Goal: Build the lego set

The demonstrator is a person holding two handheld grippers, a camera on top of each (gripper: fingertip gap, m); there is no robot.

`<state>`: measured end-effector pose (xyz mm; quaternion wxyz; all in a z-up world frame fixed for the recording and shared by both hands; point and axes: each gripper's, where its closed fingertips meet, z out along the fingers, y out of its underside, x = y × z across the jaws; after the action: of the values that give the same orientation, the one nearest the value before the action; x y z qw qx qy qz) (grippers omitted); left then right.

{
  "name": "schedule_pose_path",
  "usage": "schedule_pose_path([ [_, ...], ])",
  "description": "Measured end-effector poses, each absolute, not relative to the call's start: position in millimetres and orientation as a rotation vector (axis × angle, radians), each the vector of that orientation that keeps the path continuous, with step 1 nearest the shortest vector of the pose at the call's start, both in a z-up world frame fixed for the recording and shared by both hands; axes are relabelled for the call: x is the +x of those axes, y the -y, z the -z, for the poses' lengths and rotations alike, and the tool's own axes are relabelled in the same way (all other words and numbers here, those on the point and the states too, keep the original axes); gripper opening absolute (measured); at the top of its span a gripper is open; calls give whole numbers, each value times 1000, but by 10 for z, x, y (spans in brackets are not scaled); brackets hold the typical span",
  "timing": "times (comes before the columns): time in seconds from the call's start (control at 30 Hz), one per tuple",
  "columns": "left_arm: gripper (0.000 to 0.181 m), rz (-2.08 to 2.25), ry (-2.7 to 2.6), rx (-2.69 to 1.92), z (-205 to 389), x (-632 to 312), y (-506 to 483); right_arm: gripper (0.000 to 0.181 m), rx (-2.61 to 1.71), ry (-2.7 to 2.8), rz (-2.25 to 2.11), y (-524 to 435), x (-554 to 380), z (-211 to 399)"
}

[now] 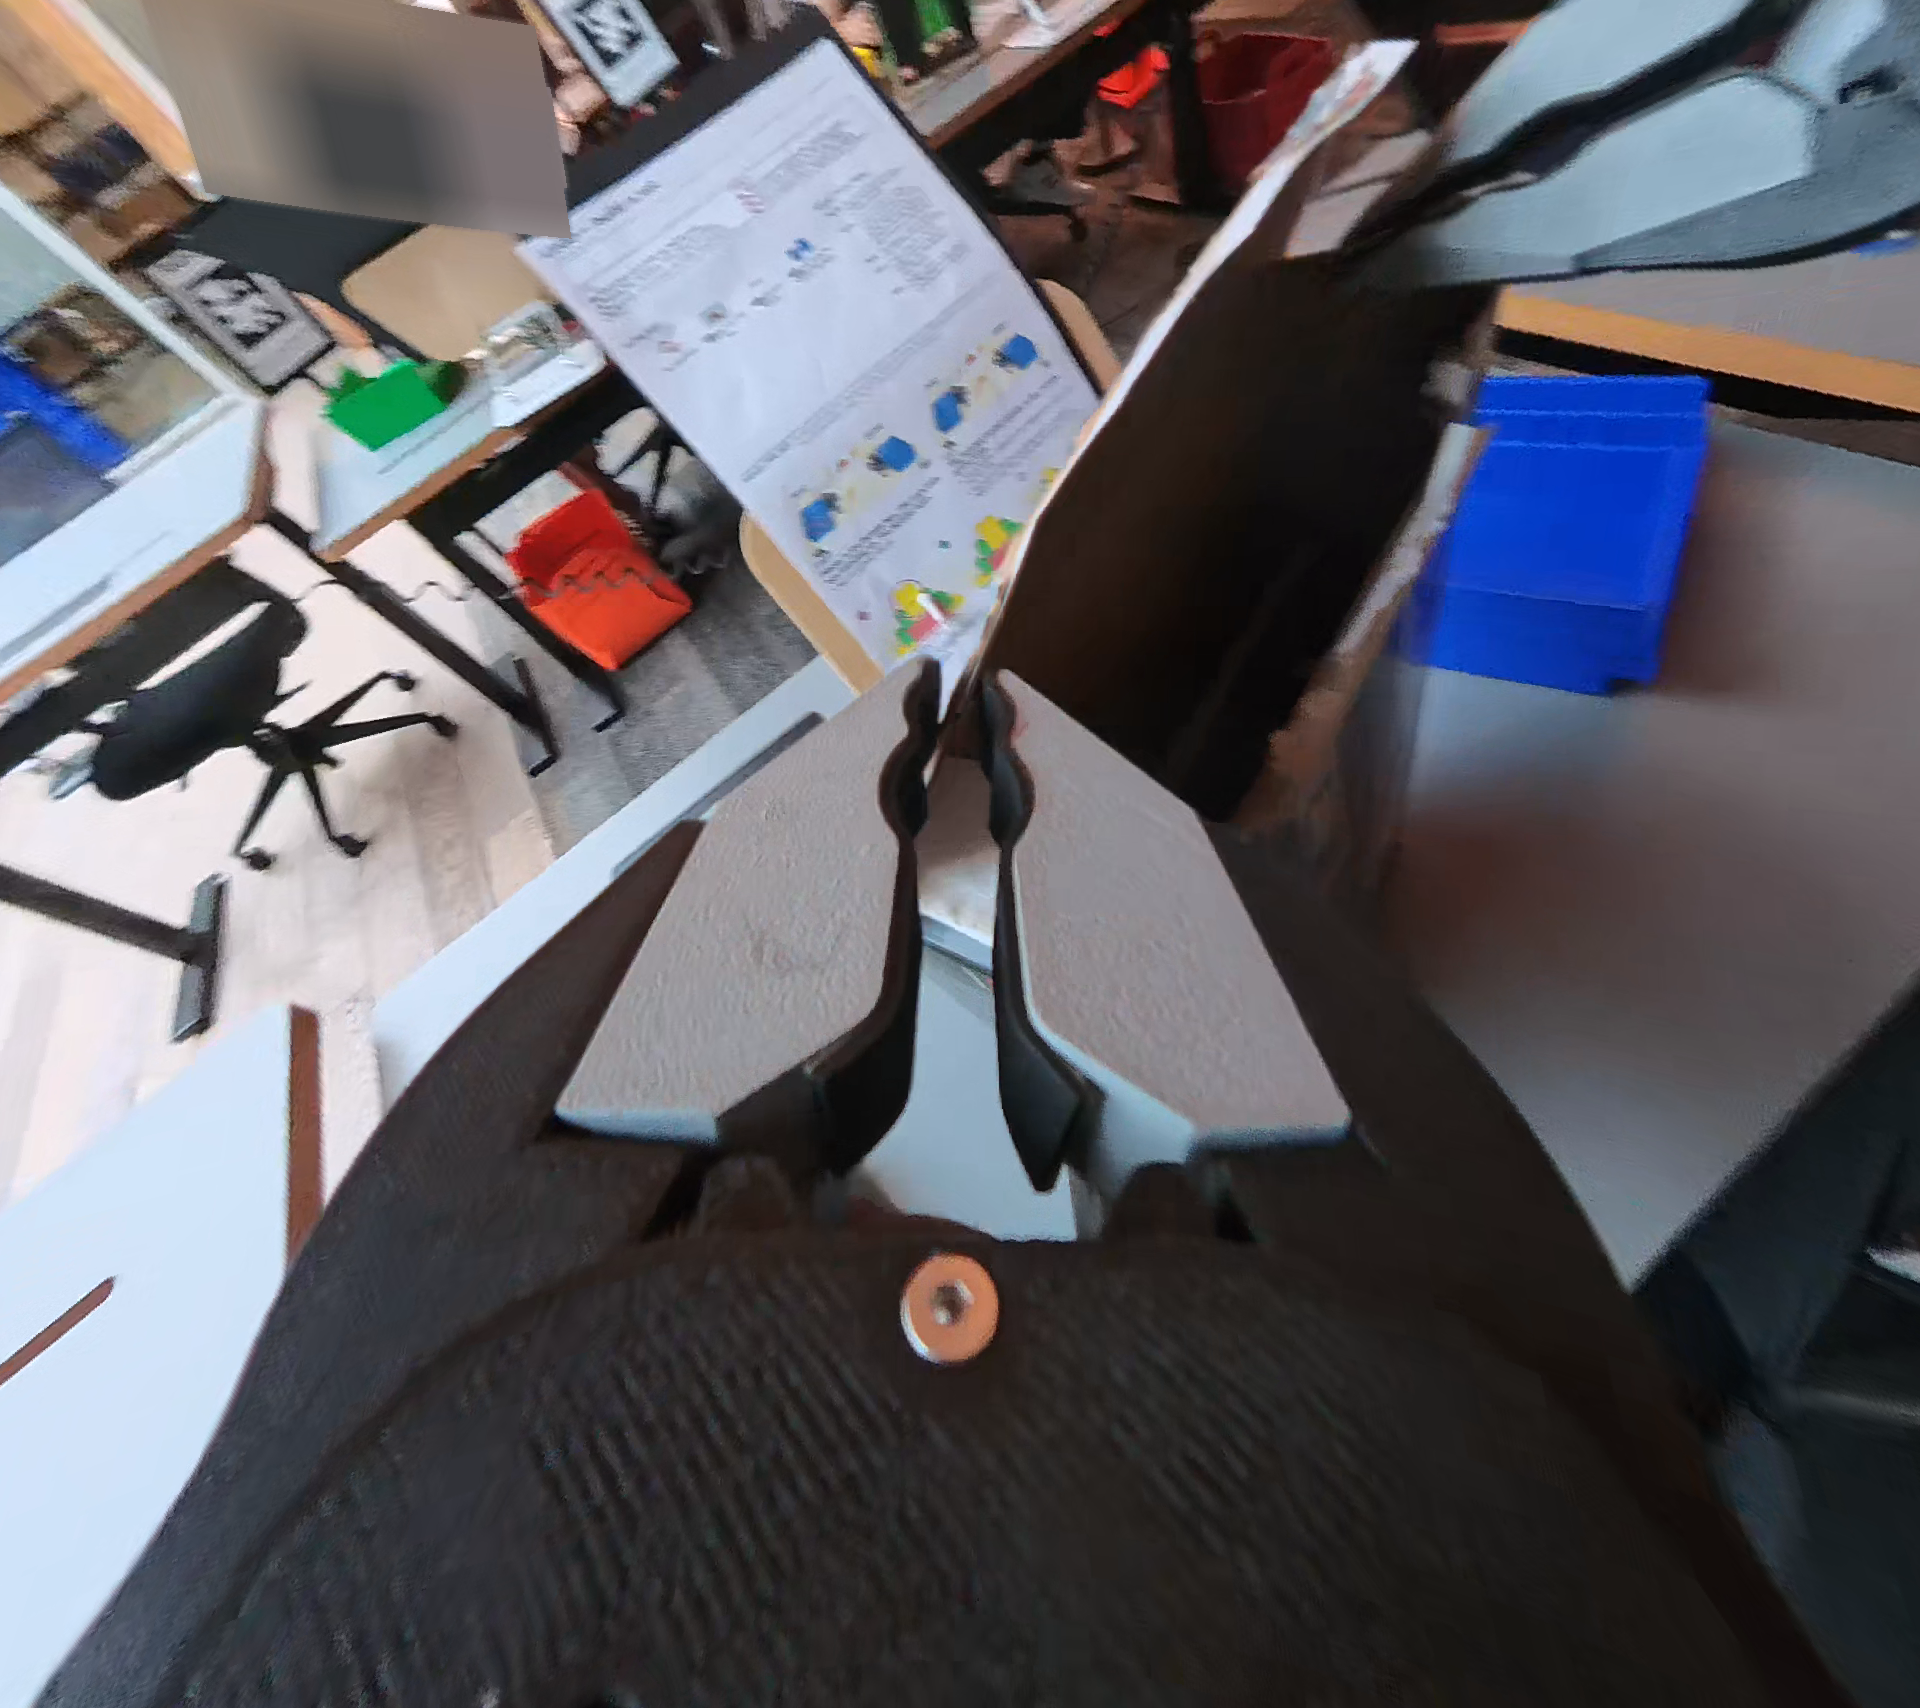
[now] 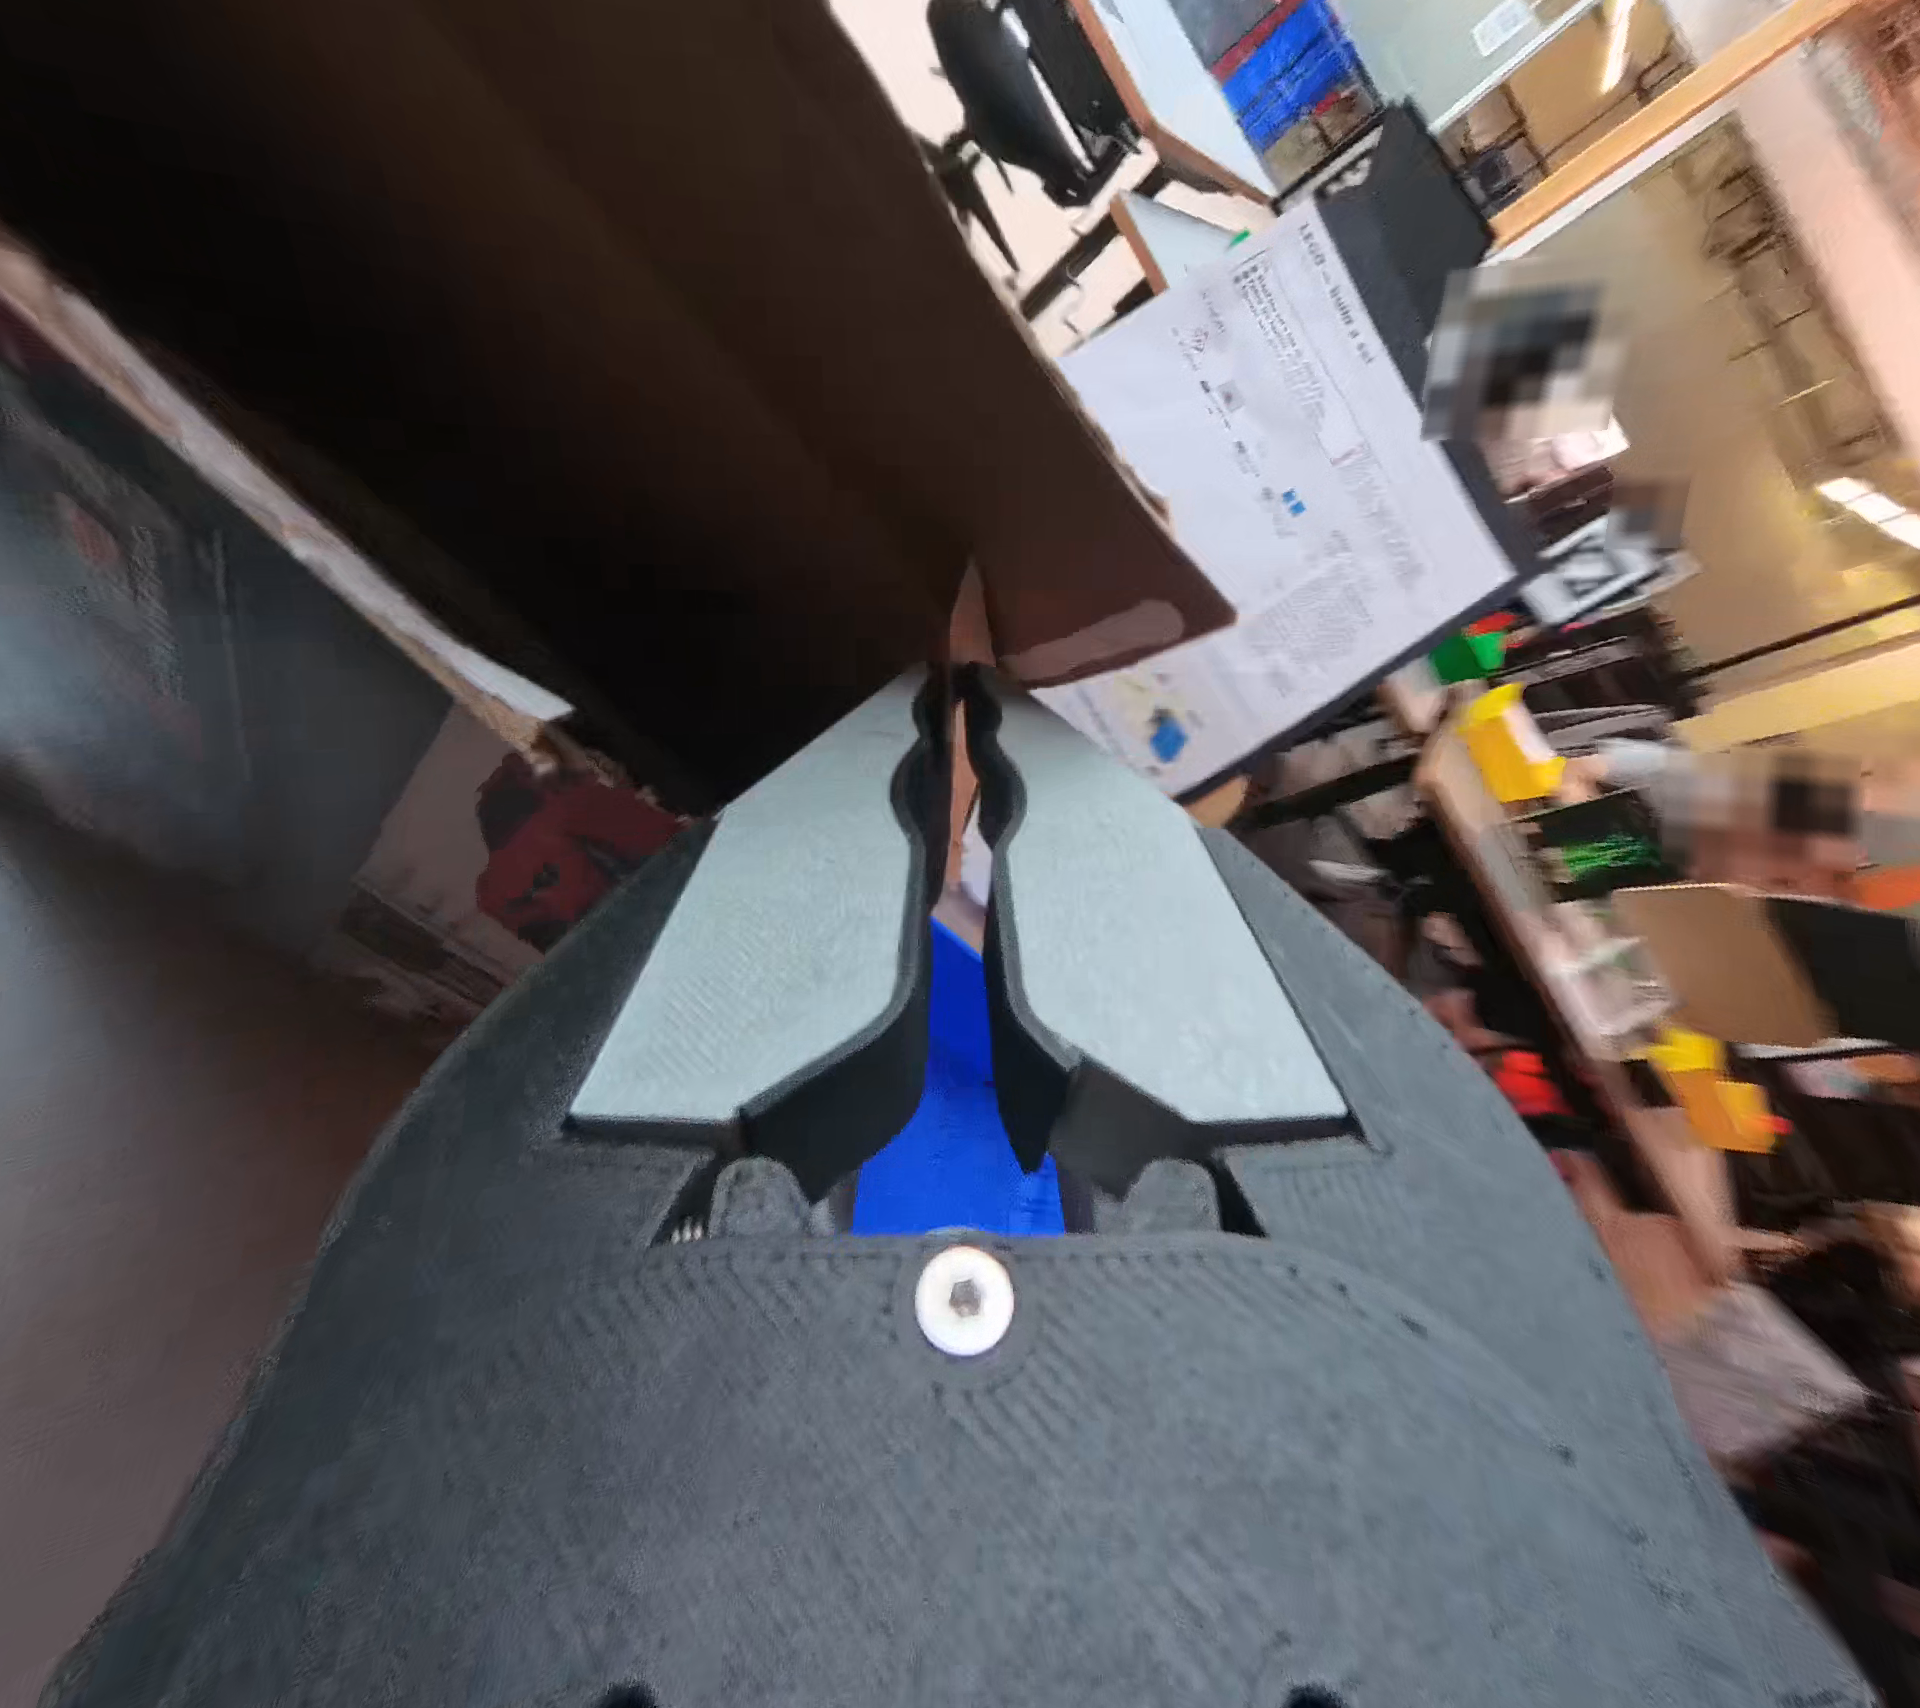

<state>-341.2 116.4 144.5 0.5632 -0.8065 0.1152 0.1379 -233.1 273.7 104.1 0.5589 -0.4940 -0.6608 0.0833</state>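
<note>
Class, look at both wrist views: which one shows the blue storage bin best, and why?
The left wrist view: the blue storage bin stands in full on the table, right of the cardboard box. The right wrist view shows only a blue sliver between its gripper's fingers, probably the bin.

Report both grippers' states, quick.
Left gripper: shut on the cardboard box, pinching its flap edge.
Right gripper: shut on the same cardboard box, gripping another flap.

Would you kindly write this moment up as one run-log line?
left gripper: shut on cardboard box flap edge | right gripper: shut on another flap | box: lifted, open | blue bin: on table | bricks: none visible
</note>
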Motion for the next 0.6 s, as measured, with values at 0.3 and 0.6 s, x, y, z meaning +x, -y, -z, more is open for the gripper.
schedule_pose_path([
  [0.3, 16, -469, -461, -1582, -1557, -2078, -714, 1, -1384, 1572, -519, -2752, -2325, -1035],
  [0.6, 25, -723, -665, -2222, -404, -2697, -1302, 3, -1462, 1619, -812, -2628, -2102, -1030],
])
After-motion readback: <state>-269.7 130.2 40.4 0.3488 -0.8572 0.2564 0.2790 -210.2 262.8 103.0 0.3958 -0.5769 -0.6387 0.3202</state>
